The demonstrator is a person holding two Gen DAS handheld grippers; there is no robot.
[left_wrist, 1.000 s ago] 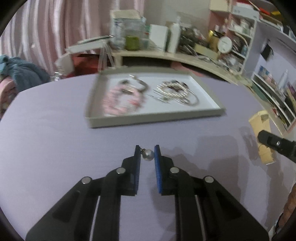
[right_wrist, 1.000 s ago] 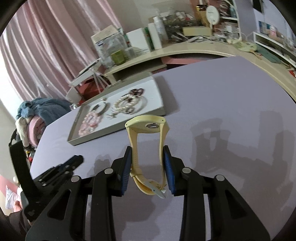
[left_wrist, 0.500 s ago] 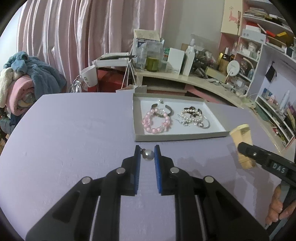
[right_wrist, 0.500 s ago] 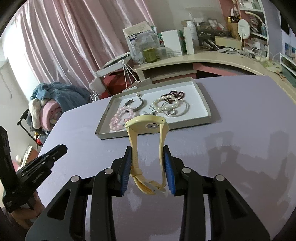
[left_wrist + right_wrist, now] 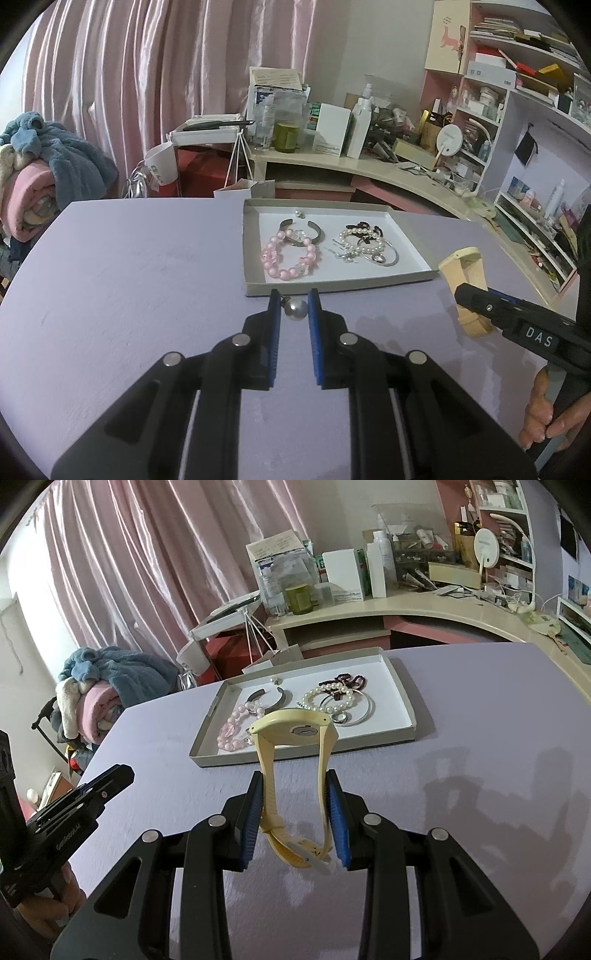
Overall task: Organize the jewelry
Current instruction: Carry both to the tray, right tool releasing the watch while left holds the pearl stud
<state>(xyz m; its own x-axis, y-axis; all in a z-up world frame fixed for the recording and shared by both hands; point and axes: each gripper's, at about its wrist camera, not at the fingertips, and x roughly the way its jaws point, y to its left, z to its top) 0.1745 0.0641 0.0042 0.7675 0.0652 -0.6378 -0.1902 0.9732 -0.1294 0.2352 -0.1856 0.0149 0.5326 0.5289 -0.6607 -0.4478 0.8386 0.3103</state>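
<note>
Above the lilac table (image 5: pixel 129 295), short of the tray (image 5: pixel 251 243), both grippers carry a piece: the left gripper (image 5: pixel 293 308) has its jaws nearly together, pinching a pearl earring (image 5: pixel 295 308) at the very tips, and the right gripper (image 5: pixel 295 805) clamps a cream watch (image 5: pixel 295 731) by both sides of its strap, case standing up past the pads. I judge the earring light, hard and round, so apt to roll or pop out of a tip pinch; a hold across the bead's middle seems safest. The watch looks light too, its rubbery strap springy, so squeezing the band low near the buckle works but the case may wobble. Inside the tray lie a pink bracelet (image 5: pixel 290 258), a dark cuff (image 5: pixel 301 230), a pearl strand (image 5: pixel 360 236) tangled with a black piece and silver hoops, and a small stud at the far edge. Pink curtains, a cluttered cream desk, shelves and heaped blankets surround the smooth, flat table
</note>
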